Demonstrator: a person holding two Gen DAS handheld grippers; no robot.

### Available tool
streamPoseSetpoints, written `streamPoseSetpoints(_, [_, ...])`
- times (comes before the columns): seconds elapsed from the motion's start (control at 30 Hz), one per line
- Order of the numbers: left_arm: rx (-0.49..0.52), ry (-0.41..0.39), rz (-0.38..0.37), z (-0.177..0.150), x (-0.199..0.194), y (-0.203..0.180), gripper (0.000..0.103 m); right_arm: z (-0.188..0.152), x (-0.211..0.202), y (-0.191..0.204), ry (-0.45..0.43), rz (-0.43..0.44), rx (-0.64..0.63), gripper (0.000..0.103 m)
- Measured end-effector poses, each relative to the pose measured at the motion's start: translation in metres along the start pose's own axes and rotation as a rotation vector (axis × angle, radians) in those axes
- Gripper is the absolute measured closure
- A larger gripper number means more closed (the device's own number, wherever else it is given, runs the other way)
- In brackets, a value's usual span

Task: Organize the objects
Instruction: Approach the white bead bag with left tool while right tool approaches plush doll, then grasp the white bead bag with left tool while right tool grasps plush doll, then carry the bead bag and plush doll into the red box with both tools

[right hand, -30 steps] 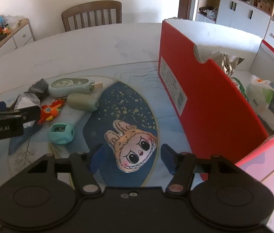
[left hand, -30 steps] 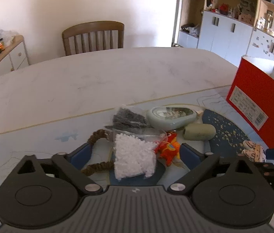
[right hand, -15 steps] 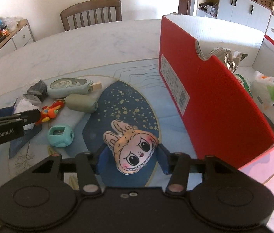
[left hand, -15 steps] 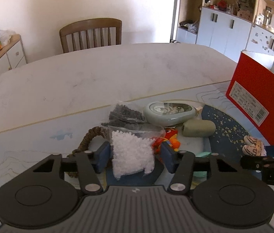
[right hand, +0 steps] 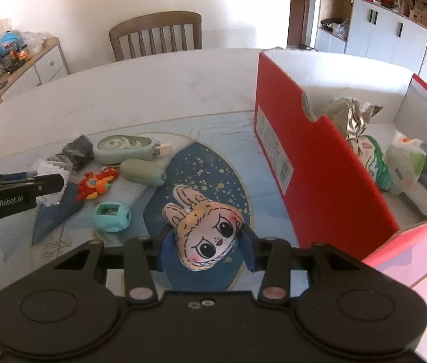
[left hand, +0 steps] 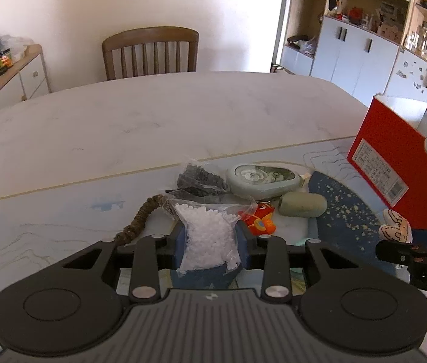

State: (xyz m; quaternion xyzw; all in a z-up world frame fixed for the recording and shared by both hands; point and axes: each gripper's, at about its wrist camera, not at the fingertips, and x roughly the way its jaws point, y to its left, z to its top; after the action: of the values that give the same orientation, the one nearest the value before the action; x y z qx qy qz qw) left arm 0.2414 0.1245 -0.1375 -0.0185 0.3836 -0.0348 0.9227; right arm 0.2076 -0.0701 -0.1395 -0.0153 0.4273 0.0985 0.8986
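Note:
A clear bag of white beads (left hand: 204,242) lies on the mat between the blue pads of my left gripper (left hand: 210,230). Its jaws are closing and the pads press the bag's sides. In the right wrist view a flat plush face with rabbit ears (right hand: 201,220) sits between the pads of my right gripper (right hand: 206,236). These jaws are closing too and touch both cheeks. The left gripper's fingertip (right hand: 47,181) shows at the left edge there. The open red box (right hand: 319,166) stands just right of the plush, with several packets (right hand: 407,163) inside.
Around the bead bag lie a bag of dark beads (left hand: 198,178), a grey-green case (left hand: 261,178), an olive roll (left hand: 302,205), an orange toy (left hand: 260,217) and a braided brown cord (left hand: 140,217). A teal block (right hand: 112,216) sits left of the plush. A wooden chair (left hand: 149,51) stands behind the table.
Both grippers have narrowed from wide open, the left onto the bag of white beads and the right onto the plush face. Neither hand has shifted much.

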Motion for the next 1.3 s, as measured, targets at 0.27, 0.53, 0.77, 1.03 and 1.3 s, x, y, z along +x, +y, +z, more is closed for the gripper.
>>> streamPoseSetpoints(0.27, [-0.035, -0.014, -0.042, 0.009, -0.045, -0.013, 0.069, 0.006, -0.041, 0.0, -0.043, 0.04, -0.028, 0.06])
streamPoseSetpoints(0.53, [-0.012, -0.022, -0.103, 0.019, -0.085, -0.045, 0.069, 0.013, -0.084, -0.019, -0.08, 0.08, -0.047, 0.06])
streamPoseSetpoints(0.77, [0.033, -0.048, -0.176, 0.03, -0.109, -0.087, 0.069, 0.019, -0.111, -0.051, -0.095, 0.087, -0.03, 0.06])
streamPoseSetpoints(1.03, [0.083, -0.058, -0.233, 0.04, -0.114, -0.142, 0.069, 0.025, -0.124, -0.1, -0.113, 0.074, -0.008, 0.06])
streamPoseSetpoints(1.3, [0.115, -0.045, -0.266, 0.047, -0.103, -0.198, 0.069, 0.032, -0.125, -0.156, -0.118, 0.059, 0.01, 0.06])
